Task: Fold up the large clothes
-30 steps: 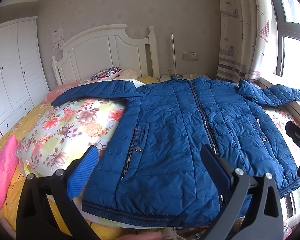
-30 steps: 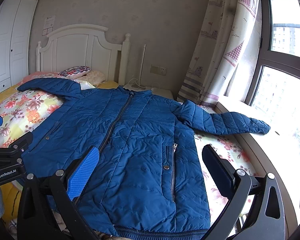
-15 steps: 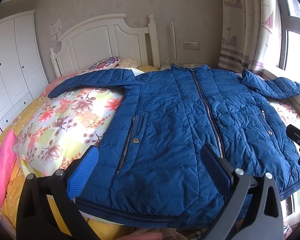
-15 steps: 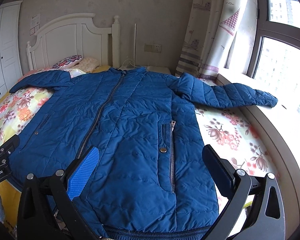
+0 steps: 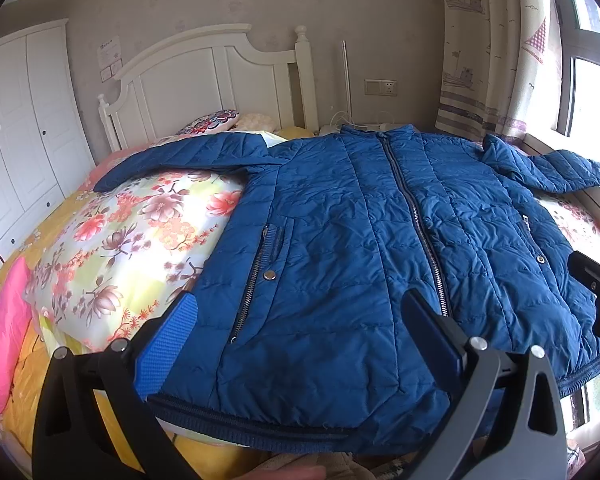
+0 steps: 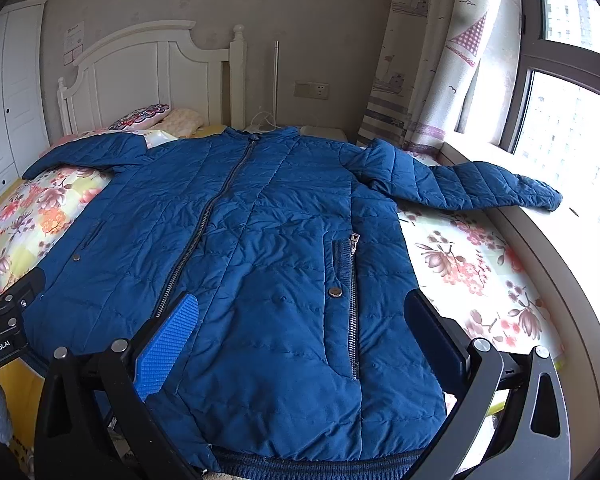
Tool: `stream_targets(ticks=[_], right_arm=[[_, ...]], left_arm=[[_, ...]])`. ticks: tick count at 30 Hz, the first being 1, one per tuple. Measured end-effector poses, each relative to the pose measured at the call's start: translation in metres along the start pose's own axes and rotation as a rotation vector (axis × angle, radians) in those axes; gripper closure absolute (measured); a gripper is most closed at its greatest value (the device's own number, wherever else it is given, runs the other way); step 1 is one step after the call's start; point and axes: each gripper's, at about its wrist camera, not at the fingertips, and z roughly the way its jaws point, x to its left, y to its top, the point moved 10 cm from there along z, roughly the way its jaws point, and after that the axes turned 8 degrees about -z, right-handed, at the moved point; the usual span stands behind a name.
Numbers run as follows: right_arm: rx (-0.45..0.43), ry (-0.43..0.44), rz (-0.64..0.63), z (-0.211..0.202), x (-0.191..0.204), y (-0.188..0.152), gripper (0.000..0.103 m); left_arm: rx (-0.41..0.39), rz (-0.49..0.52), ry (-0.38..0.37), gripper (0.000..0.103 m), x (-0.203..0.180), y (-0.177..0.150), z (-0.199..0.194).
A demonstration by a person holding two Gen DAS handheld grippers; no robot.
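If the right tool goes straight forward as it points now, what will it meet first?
Most likely the blue jacket, around its pocket zipper. The open right tool hovers over the hem; depth is unclear.

Daylight's pouring in from the window on the right, totally blown out to white there, so the sill and the near strip of the bedspread look washed out while the wardrobe side stays dimmer. Shadows are soft, just a faint dark patch on the blue jacket near the hem. Everything's fairly sharp, but the fisheye bends the edges hard, with black vignetted corners.
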Motion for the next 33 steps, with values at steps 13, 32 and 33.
stream_targets(ticks=[13,32,33], right_arm=[[-0.019,0.000,0.005,-0.005,-0.001,0.003,0.004],[-0.047,0.012,0.008,-0.011,0.000,0.007,0.004],[-0.052,0.018,0.009,-0.011,0.000,0.008,0.004]], left_arm=[[-0.004,0.001,-0.001,0.002,0.001,-0.001,-0.001],[-0.008,0.005,-0.003,0.002,-0.001,0.000,-0.005],[-0.007,0.004,-0.003,0.002,-0.001,0.000,-0.005]])
